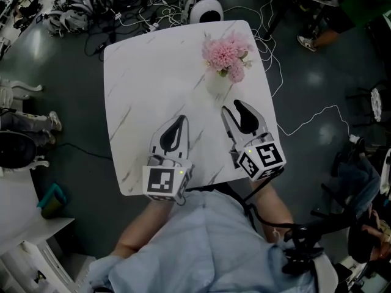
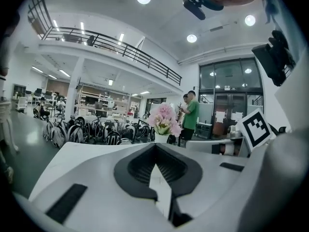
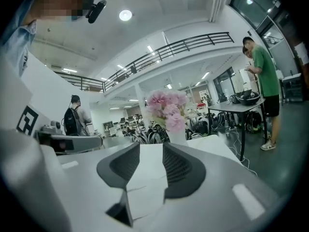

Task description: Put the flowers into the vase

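Pink flowers stand in a small white vase at the far right of the white marble table. Both grippers hover over the near half of the table, pointing toward the vase. My left gripper is shut, its tips meeting with nothing between them. To its right, my right gripper is open and empty, a short way in front of the vase. In the left gripper view the flowers show beyond the closed tips. In the right gripper view the flowers and vase stand just past the open jaws.
Cables and bags and gear lie on the dark floor beyond the table. A person in green stands by a dark table to the right; another with a backpack is at the left.
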